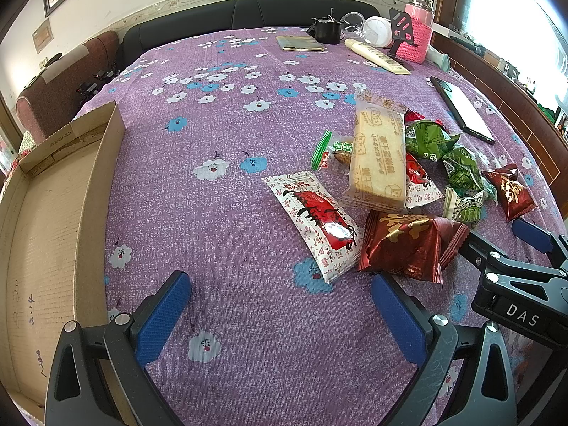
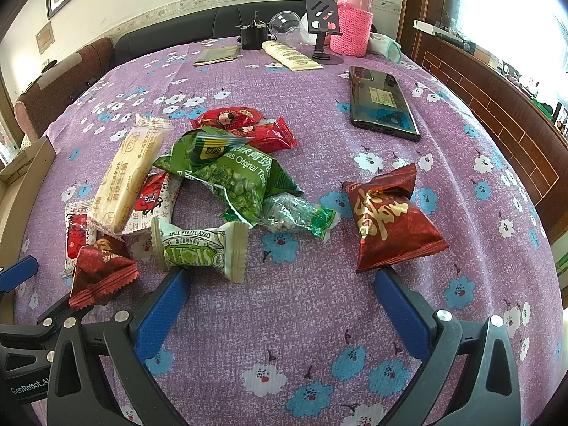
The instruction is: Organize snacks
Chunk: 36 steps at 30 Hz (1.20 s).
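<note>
A pile of snack packets lies on the purple flowered cloth. In the left wrist view I see a white-and-red packet (image 1: 314, 222), a long biscuit packet (image 1: 378, 152), a dark red gold-print packet (image 1: 408, 245) and green packets (image 1: 429, 138). My left gripper (image 1: 280, 301) is open and empty, just short of the white-and-red packet. An open cardboard box (image 1: 53, 220) lies at the left. In the right wrist view my right gripper (image 2: 282, 293) is open and empty, with a green-white packet (image 2: 198, 248) by its left finger and a dark red packet (image 2: 387, 220) by its right finger.
A black phone (image 2: 381, 104) lies to the right of the pile. At the table's far edge stand a pink-sleeved bottle (image 2: 353, 17), a phone stand (image 2: 323, 28), a cream tube (image 2: 291, 56), a black pot (image 2: 252, 37) and a flat pouch (image 2: 217, 55). Sofa seats stand behind the table.
</note>
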### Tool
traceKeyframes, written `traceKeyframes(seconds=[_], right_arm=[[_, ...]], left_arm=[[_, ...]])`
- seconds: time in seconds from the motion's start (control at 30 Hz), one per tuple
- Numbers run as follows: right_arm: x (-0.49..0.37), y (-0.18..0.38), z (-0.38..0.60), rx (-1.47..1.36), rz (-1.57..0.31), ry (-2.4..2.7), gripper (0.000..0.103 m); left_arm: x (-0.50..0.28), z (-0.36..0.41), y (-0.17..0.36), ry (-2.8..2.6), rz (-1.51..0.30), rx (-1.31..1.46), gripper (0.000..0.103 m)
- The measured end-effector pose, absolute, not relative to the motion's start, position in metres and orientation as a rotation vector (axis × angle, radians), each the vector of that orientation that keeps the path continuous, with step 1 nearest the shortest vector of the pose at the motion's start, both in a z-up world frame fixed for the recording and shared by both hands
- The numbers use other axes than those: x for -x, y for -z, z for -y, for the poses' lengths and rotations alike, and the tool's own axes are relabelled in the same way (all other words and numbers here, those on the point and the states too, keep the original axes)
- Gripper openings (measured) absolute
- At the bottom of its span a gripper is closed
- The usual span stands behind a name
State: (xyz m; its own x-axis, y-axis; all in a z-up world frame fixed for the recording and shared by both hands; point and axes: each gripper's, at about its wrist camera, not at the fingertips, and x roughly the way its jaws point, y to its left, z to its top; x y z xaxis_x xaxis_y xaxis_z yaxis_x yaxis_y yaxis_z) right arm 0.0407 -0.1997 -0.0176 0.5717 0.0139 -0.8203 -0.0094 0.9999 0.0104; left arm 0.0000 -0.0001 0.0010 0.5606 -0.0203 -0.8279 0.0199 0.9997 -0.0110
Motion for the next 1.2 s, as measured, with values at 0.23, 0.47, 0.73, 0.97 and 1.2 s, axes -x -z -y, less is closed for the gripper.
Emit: traceKeyframes(seconds=[0.23,0.47,0.73,0.97,1.2], right_arm=[[-0.041,0.018,0.199,-0.005,-0.962,-0.013,0.103],[-0.04,0.018,0.199,-0.005,-0.962,-0.013,0.103],[-0.041,0.018,0.196,-0.004,-0.962,-0.014,0.103],[-0.041,0.018,0.199,-0.002,-0.962,-0.022,0.103],[-0.04,0.017,0.2,0.003,-0.973,-0.084,0.103]], left_arm=[[0.0,0.0,-0.001,0.024,-0.975,0.001,0.103],[0.0,0.0,-0.001,0.024,-0.974,0.001,0.103],[0.0,0.0,-0.001,0.025,-0.974,0.003,0.103],[0.001,0.001,-0.001,0.03,-0.989,-0.007,0.103],[0.013,0.001,-0.016,-0.022,-0.87,-0.053,0.103]])
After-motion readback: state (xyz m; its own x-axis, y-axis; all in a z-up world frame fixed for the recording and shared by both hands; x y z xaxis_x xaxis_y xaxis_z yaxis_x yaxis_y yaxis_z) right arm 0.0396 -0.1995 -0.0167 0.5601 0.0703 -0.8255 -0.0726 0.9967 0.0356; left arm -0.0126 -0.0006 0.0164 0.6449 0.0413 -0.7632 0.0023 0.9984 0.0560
